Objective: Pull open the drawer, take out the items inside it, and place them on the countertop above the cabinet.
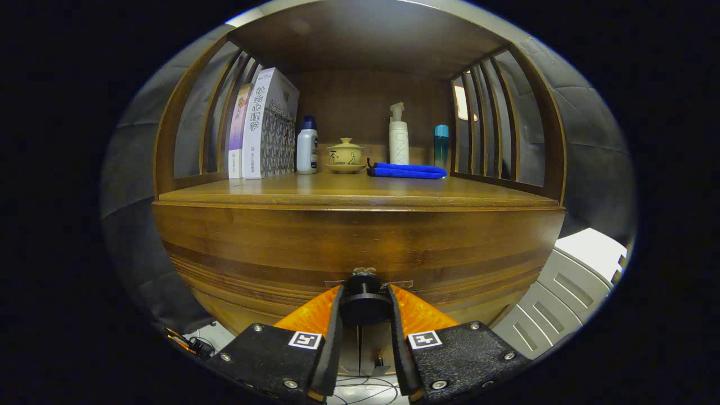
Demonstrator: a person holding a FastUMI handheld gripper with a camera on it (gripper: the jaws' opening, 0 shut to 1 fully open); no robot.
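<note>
**Gripper closed on the drawer knob**

Clamping the dark round knob (364,304) between its two fingers, the gripper (364,308) sits low against the front of the wooden cabinet (236,247). Both fingers (332,326) press on the sides of the knob, one on each flank, with no gap showing between pad and knob. A small metal plate (365,272) sits just behind the knob on the drawer (450,264) front. The drawer front looks flush with the cabinet face, though the fisheye bend makes it hard to be sure.

Beyond the fingers and above them runs the tabletop (281,194), the flat wooden surface over the drawer, enclosed by slatted wooden sides and a wooden back panel. Far ahead and to the left stand two upright books (264,129), leaning close together. Just right of them is a white bottle with a dark cap (306,147). Straight ahead, past the knob's line, sits a small yellow lidded cup on a saucer (345,154). Right of that a folded blue cloth (406,170) lies flat, with a tall white pump bottle (398,138) standing behind it and a slim teal bottle (441,145) near the right slats.

Off to the right of the gripper, beside the cabinet, is a pale grey box-like unit (568,281). Thin cables (360,388) trail on the floor beneath the fingers.
</note>
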